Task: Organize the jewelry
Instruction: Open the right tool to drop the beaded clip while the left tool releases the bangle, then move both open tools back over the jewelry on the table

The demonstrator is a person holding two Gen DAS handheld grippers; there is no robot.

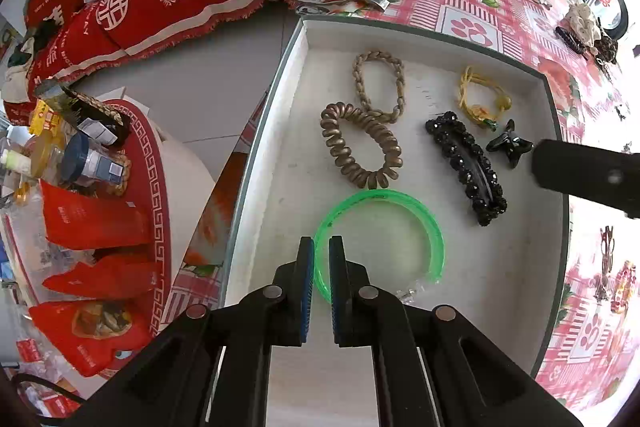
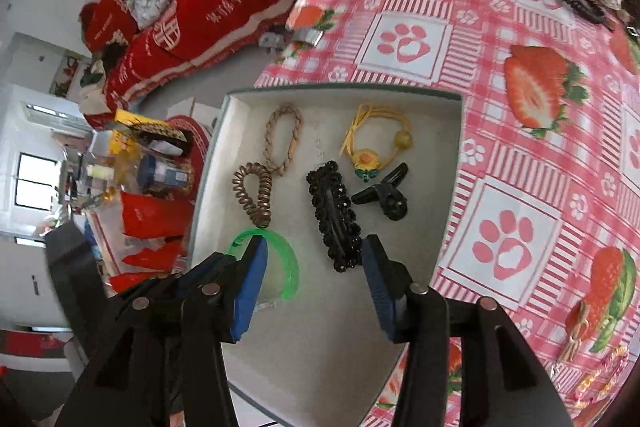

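Note:
A grey tray (image 1: 276, 99) (image 2: 208, 163) lies on the strawberry tablecloth. It holds a braided tan tie (image 1: 378, 87), a bronze spiral tie (image 1: 360, 147), a yellow flower tie (image 1: 482, 99), a black beaded barrette (image 1: 468, 167) (image 2: 334, 215), a small black claw clip (image 1: 510, 145) (image 2: 386, 195) and a green bangle (image 1: 400, 199) (image 2: 288, 259). My left gripper (image 1: 322, 247) is shut on the bangle's near left side. My right gripper (image 2: 314, 241) hangs open above the tray with nothing between its pads, the barrette just ahead. One of its fingers (image 1: 588, 175) shows beside the claw clip.
Dark and pale scrunchies (image 1: 584, 27) (image 2: 580, 3) lie at the far side of the table. Small trinkets (image 1: 624, 279) (image 2: 576, 331) sit to the right of the tray, and a silver clip (image 1: 340, 1) at the table's far edge. A red round box (image 1: 100, 187) of packets stands off to the left.

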